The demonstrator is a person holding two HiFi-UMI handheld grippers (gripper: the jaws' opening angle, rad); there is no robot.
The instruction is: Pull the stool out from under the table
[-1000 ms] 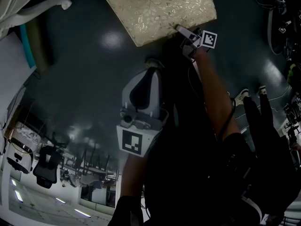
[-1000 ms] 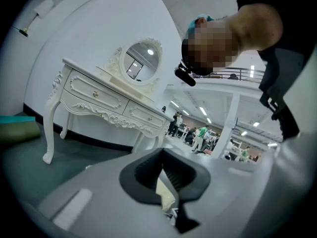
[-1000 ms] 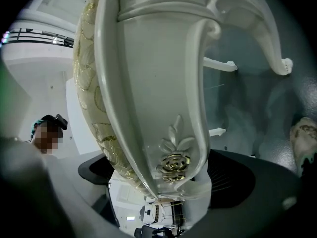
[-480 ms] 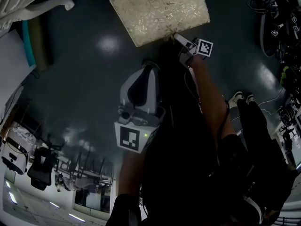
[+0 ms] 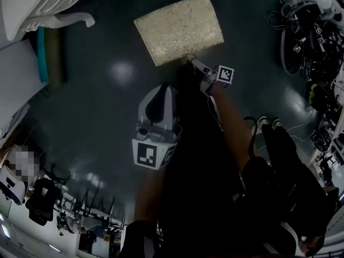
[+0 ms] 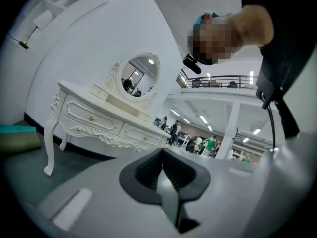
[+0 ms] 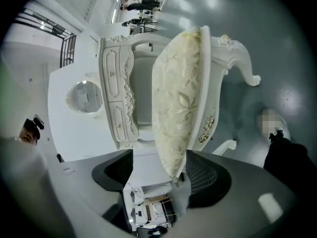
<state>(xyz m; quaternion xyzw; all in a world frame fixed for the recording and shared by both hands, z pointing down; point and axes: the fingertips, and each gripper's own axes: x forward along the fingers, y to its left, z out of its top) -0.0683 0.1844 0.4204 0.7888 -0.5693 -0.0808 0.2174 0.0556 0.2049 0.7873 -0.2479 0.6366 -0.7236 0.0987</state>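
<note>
The stool [image 5: 180, 28] has a cream patterned cushion on a white carved frame and stands on the dark floor. My right gripper [image 5: 194, 64] reaches to the cushion's near corner. In the right gripper view the cushion's edge [image 7: 178, 98] runs between the jaws of that gripper [image 7: 158, 175], which are closing. A gap still shows at the left pad. My left gripper [image 5: 163, 90] hangs near my body, away from the stool. In the left gripper view that gripper [image 6: 162, 175] is shut on nothing. The white dressing table [image 6: 104, 120] stands behind the stool [image 7: 119, 83].
The dressing table's edge and a curled leg [image 5: 64, 18] are at the top left. A teal and olive roll [image 5: 47, 55] lies by it. A heap of gear and cables [image 5: 306, 31] fills the right side. The person's shoes [image 5: 266, 123] are right of my right arm.
The head view has drawn back, so the whole stool seat now shows lower in the picture. The right gripper stays at the seat's near corner. The left gripper holds its place.
</note>
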